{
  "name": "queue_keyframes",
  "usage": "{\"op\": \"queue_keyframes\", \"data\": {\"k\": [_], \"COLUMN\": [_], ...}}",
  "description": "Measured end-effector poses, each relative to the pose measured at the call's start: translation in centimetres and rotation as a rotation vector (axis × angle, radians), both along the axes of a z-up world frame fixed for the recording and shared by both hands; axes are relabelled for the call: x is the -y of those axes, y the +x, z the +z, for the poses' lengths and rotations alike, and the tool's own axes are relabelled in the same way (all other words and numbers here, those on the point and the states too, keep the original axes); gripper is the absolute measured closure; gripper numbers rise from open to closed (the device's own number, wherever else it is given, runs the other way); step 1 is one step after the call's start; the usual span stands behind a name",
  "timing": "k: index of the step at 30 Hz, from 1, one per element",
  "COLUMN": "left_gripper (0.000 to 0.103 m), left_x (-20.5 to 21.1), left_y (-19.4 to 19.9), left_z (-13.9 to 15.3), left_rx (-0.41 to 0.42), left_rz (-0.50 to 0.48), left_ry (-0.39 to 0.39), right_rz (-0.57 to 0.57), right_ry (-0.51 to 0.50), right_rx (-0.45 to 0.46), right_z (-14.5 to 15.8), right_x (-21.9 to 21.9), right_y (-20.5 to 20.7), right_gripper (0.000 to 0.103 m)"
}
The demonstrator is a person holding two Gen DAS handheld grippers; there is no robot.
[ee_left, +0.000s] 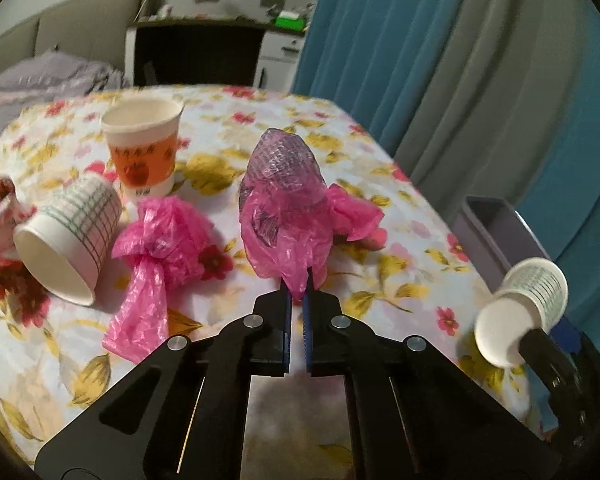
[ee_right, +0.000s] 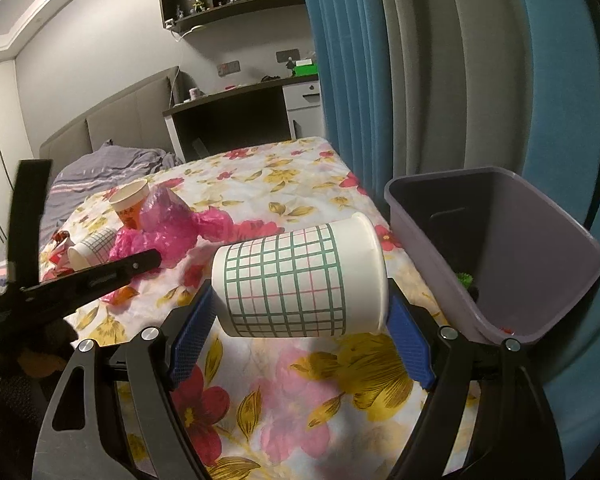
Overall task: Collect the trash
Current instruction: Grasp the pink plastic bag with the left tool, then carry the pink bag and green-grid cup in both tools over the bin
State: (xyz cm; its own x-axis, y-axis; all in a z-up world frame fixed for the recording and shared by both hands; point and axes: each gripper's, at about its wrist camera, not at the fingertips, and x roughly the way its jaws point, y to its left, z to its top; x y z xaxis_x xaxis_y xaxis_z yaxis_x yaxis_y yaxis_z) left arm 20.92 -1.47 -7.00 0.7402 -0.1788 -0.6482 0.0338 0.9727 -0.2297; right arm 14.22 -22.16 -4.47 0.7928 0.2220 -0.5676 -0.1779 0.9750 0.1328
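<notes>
The right gripper (ee_right: 300, 316) held a grid-patterned paper cup (ee_right: 300, 276) crosswise between its blue pads, the cup's long axis running side to side, its base toward the left pad and its open mouth toward the right pad. The purple bin (ee_right: 548, 264) stood just to the right of that cup at the edge of the flowered tablecloth (ee_right: 260, 384), with its opening facing up and toward the gripper; the right hand was therefore the nearer of the two to the bin, and the coming drop appeared to depend on carrying the cup rightward over the near rim. The left gripper (ee_left: 298, 292) was clenched on the lower tail of a pink plastic bag (ee_left: 284, 216), which rose ahead of the jaws and wrapped a netted, rounded object. A second pink bag (ee_left: 156, 248), a tipped grid cup (ee_left: 68, 240) and an upright orange cup (ee_left: 144, 152) lay on the cloth to the left of it. The bin's contents were mostly hidden; only a green scrap and a red speck showed. Whether the gripped bag had cleared the cloth could not be determined.
</notes>
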Motion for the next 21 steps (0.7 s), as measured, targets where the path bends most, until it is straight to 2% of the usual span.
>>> {"op": "queue_keyframes", "data": {"k": [11, 21], "left_gripper": [0.099, 0.099], "left_x": [4.2, 11.9], "left_y": [-2.6, -1.5], "left_z": [4.1, 6.1], "left_rx": [0.11, 0.15], "left_rz": [-0.117, -0.261], "left_ry": [0.019, 0.027], "right_rz": [-0.048, -0.176], "right_ry": [0.011, -0.015], "right_rx": [0.049, 0.096], "right_z": [1.6, 3.1], "right_x": [2.5, 7.9], "right_y": [-0.5, -0.3], "right_gripper": [0.025, 0.025]}}
